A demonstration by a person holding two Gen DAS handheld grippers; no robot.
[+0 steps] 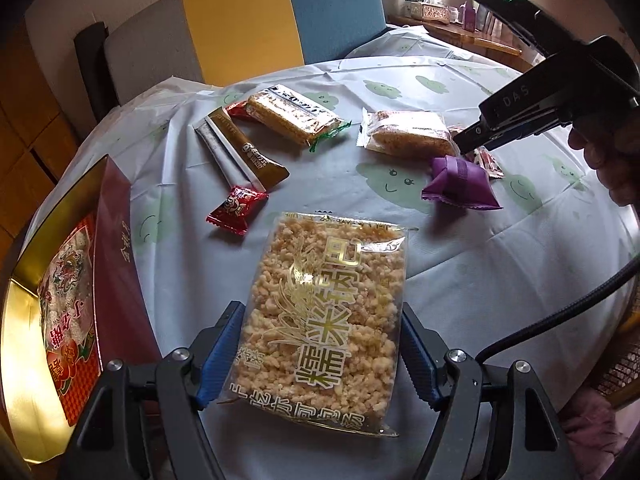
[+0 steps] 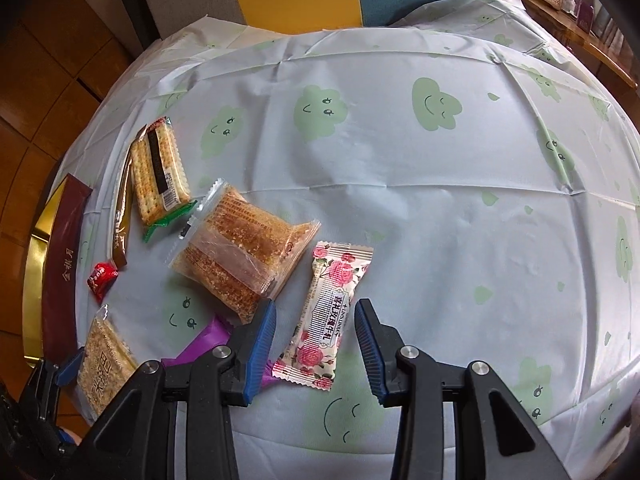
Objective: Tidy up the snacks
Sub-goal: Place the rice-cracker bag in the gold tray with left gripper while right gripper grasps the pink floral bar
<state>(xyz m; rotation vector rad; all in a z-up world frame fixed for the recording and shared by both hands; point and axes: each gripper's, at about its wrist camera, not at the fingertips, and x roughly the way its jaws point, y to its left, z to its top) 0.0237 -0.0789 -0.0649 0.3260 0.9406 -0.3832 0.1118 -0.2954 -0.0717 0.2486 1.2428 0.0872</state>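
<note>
rice pack (image 1: 324, 320) clamped in left gripper (image 1: 320, 344); right gripper (image 2: 316, 344) open astride rose bar (image 2: 328, 316).

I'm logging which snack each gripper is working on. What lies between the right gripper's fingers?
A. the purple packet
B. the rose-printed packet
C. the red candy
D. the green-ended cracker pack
B: in the right wrist view the rose-printed packet lies between the right gripper's open blue fingers, not yet pinched.

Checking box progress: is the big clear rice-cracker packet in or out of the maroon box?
Out: the rice-cracker packet sits between the left gripper's fingers, beside the maroon box.
</note>
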